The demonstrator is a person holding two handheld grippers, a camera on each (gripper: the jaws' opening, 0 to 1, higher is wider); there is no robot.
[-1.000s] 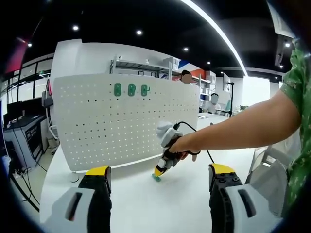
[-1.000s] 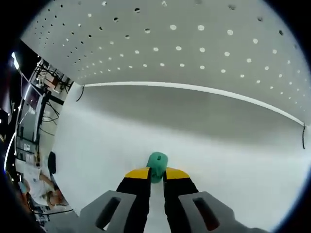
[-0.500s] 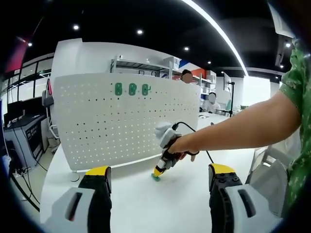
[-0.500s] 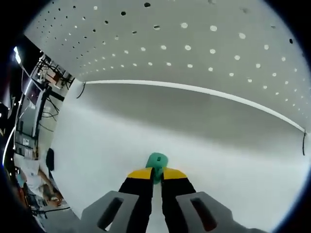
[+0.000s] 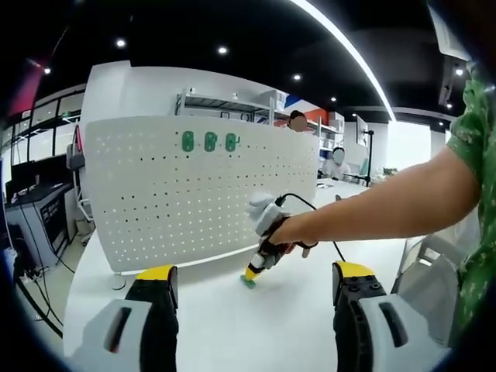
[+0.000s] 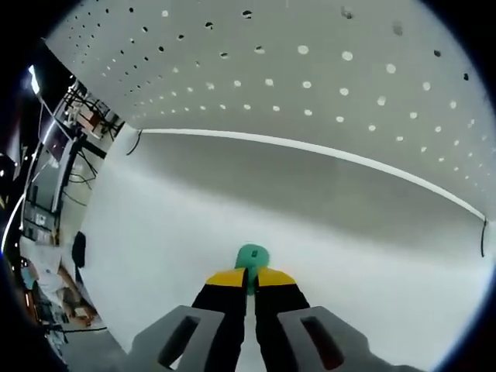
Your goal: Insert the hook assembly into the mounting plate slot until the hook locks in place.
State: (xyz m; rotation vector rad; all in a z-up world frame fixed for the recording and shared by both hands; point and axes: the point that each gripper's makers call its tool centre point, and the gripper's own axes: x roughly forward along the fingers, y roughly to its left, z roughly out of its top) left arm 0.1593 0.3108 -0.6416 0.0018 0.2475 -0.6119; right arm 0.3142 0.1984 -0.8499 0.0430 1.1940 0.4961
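Observation:
A white pegboard mounting plate (image 5: 194, 194) stands upright on the white table (image 5: 256, 333). Three green hooks (image 5: 209, 142) hang in a row near its top. In the left gripper view, a person's hand holds my right gripper (image 5: 249, 277) low at the board's foot, its yellow tips pinching a green hook (image 5: 249, 283) against the tabletop. In the right gripper view the jaws of my right gripper (image 6: 249, 277) are shut on that green hook (image 6: 251, 257), with the pegboard (image 6: 310, 85) above. My left gripper (image 5: 256, 273) hangs back, jaws wide apart and empty.
A bare forearm (image 5: 387, 201) reaches in from the right in the left gripper view. Shelving (image 5: 232, 108) and people stand behind the board. A desk with monitors (image 5: 31, 209) lies off the table's left edge. A cable (image 5: 310, 209) trails from the right gripper.
The right gripper's jaws have closed further onto the green hook. Its camera has tilted slightly. The left gripper has stayed still.

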